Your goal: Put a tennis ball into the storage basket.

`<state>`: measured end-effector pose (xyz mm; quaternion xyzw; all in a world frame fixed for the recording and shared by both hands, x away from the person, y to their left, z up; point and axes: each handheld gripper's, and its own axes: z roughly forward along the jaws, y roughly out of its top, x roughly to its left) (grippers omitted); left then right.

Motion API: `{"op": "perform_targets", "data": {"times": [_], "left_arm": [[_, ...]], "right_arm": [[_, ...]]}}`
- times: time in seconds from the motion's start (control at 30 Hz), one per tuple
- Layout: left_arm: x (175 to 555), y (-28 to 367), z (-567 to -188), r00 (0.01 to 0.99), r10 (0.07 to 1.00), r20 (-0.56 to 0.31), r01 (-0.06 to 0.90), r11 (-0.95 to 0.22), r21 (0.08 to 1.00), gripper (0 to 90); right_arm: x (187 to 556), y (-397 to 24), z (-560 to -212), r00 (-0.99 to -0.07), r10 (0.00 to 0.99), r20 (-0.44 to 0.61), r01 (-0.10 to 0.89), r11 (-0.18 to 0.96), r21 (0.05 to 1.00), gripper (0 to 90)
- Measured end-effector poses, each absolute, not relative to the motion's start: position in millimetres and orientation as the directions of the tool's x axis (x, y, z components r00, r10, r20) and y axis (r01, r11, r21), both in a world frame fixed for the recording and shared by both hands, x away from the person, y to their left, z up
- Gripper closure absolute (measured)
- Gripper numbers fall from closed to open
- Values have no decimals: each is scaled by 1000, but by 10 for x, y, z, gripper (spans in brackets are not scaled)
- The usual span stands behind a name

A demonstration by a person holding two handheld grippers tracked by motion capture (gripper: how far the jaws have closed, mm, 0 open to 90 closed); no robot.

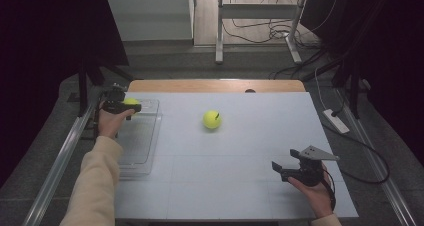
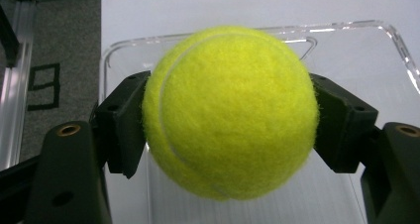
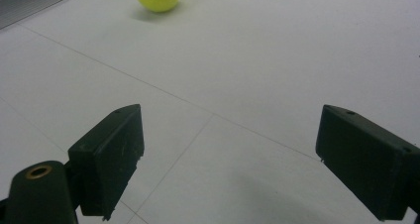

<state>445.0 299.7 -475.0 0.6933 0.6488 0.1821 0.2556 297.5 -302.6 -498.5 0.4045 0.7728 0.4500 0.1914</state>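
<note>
Clamped between our left gripper's [image 1: 131,106] fingers [image 2: 124,127], one tennis ball [image 2: 230,112] hangs above the clear tray [image 2: 391,40] at the worktop's [image 1: 240,186] left edge. Our right gripper [image 1: 276,167] rests low with fingers [image 3: 111,157] spread wide, empty, facing a second tennis ball [image 1: 212,119] mid-worktop.

A loose tennis ball [image 1: 212,119] is being left lying near the middle of the white table [image 1: 240,186]. Beyond the table, cables [image 1: 255,33] are being left strewn by a metal stand [image 1: 219,31]; right of the table, a power strip [image 1: 336,121] is being kept on the floor.
</note>
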Motion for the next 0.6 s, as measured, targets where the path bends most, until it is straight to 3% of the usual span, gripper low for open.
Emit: {"op": "perform_targets", "data": {"times": [0.6], "left_arm": [[4464, 3037, -4798, 74, 995, -73, 830, -21, 558, 265]], "right_arm": [[2979, -3022, -4993, -598, 798, 70, 456, 268, 849, 113]]}}
